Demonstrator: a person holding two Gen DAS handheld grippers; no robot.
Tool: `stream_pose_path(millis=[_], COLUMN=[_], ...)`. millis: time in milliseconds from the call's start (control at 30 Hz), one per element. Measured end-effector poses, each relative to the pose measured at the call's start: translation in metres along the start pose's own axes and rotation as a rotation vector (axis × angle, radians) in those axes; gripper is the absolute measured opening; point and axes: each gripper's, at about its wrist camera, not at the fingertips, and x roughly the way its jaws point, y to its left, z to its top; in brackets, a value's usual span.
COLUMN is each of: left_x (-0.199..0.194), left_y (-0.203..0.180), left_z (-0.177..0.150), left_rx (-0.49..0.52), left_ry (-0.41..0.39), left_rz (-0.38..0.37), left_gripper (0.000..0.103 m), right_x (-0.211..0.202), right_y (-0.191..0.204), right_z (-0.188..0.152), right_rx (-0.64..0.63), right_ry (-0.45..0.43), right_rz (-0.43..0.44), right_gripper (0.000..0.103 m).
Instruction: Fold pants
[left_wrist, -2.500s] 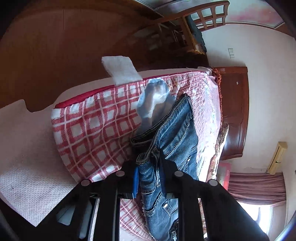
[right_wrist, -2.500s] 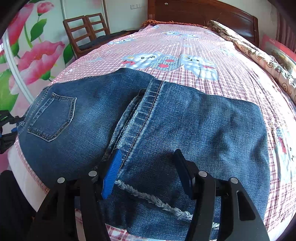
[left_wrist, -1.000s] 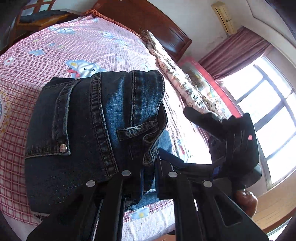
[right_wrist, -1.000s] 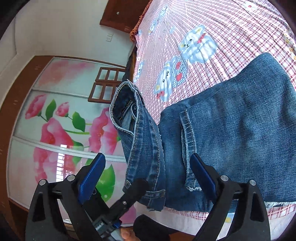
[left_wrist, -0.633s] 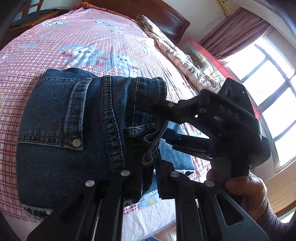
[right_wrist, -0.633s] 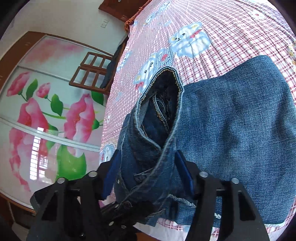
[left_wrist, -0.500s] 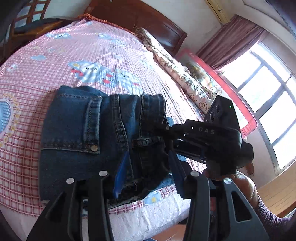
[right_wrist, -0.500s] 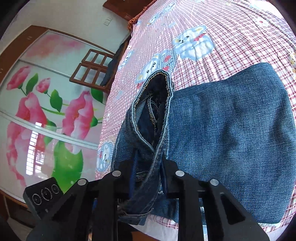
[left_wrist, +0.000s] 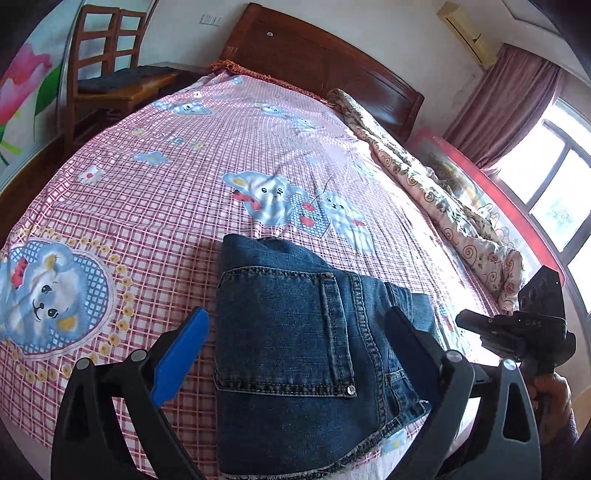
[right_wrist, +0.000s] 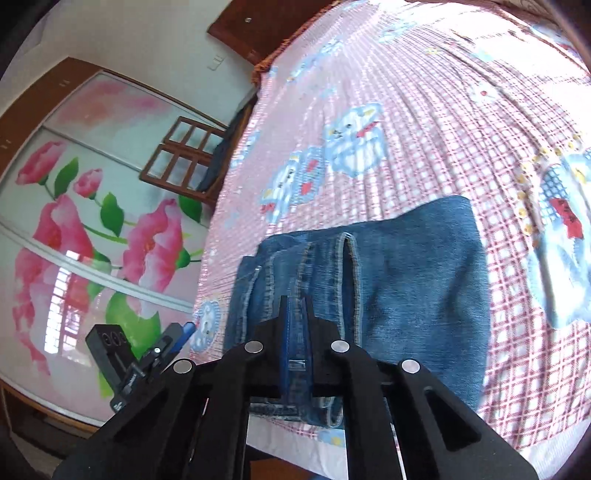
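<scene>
Denim sits pinched between the closed fingers of the right gripper (right_wrist: 295, 314), a strip of the jeans (left_wrist: 306, 350) near their edge. Left gripper (left_wrist: 295, 332) has just spread wide, its fingers straddling the folded jeans without touching. Folded jeans lie at the near edge of the pink checked bedsheet (left_wrist: 166, 177).

Bedroom. Wide bed with pink-and-white checked cartoon-bear sheet (left_wrist: 177, 192), dark red-brown wooden headboard (left_wrist: 317, 55) against off-white wall (left_wrist: 184, 22). Rolled floral swirl-pattern quilt (left_wrist: 436, 184) along the bed's far side. Brown slatted wooden chair (left_wrist: 107, 66) beside the bed, dark cloth on its seat. Mauve curtain (left_wrist: 509, 103) next to bright daylight window (left_wrist: 554, 199); cream wall air conditioner (left_wrist: 467, 35) above. Sliding wardrobe doors with pink flower print (right_wrist: 92, 221), glossy, reflecting window light.
</scene>
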Motion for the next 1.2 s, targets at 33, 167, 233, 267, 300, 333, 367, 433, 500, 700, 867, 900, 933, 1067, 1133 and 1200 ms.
stream_pose_path(millis=[33,167,233,267,300,333,367,433,500,700,867,900,933,1067,1133,1200], left_x=[0.001,0.002,0.001,0.001,0.000,-0.001,-0.001,-0.004,-0.004,-0.003,-0.007,-0.008,-0.009,-0.007,-0.006,-0.006], left_y=[0.002,0.003,0.002,0.002,0.001,0.001,0.001,0.003,0.005,0.010,0.014,0.015,0.016,0.021,0.023,0.022], left_z=[-0.004,-0.015,-0.016,-0.016,-0.016,-0.015,-0.014,-0.013,-0.012,-0.013,-0.012,-0.011,-0.010,-0.005,-0.004,-0.002], left_rx=[-0.007,0.016,0.016,0.017,0.020,0.020,0.016,0.002,-0.004,-0.027,-0.037,-0.036,-0.034,-0.039,-0.049,-0.049], left_ry=[0.008,0.032,0.038,0.036,0.034,0.033,0.033,0.026,0.023,0.032,0.023,0.021,0.017,0.014,0.011,0.012], left_rz=[0.003,0.022,0.015,0.013,0.012,0.015,0.018,0.011,0.016,0.018,0.024,0.026,0.031,0.049,0.047,0.044], left_gripper=[0.095,0.095,0.095,0.095,0.095,0.095,0.095,0.095,0.095,0.095,0.096,0.096,0.096,0.096,0.096,0.096], right_x=[0.003,0.027,0.036,0.041,0.046,0.050,0.052,0.055,0.058,0.083,0.078,0.071,0.063,0.039,0.030,0.025], right_y=[-0.004,-0.018,-0.016,-0.017,-0.016,-0.014,-0.014,-0.016,-0.010,0.025,0.029,0.031,0.033,0.049,0.054,0.057], right_z=[-0.005,-0.024,-0.027,-0.028,-0.028,-0.027,-0.027,-0.026,-0.025,-0.025,-0.027,-0.028,-0.028,-0.027,-0.027,-0.026], right_rx=[0.013,0.073,0.035,0.039,0.029,0.010,0.007,0.019,-0.013,-0.190,-0.275,-0.295,-0.320,-0.416,-0.449,-0.472], right_ry=[0.011,0.050,0.031,0.039,0.045,0.042,0.039,0.039,0.037,0.056,0.045,0.034,0.018,-0.029,-0.035,-0.039], right_rz=[0.009,0.003,-0.019,-0.013,-0.050,-0.103,-0.099,-0.119,-0.143,-0.218,-0.270,-0.278,-0.285,-0.332,-0.341,-0.366], right_gripper=[0.015,0.054,0.054,0.054,0.054,0.054,0.054,0.054,0.054,0.056,0.002,0.002,0.002,0.002,0.001,0.001])
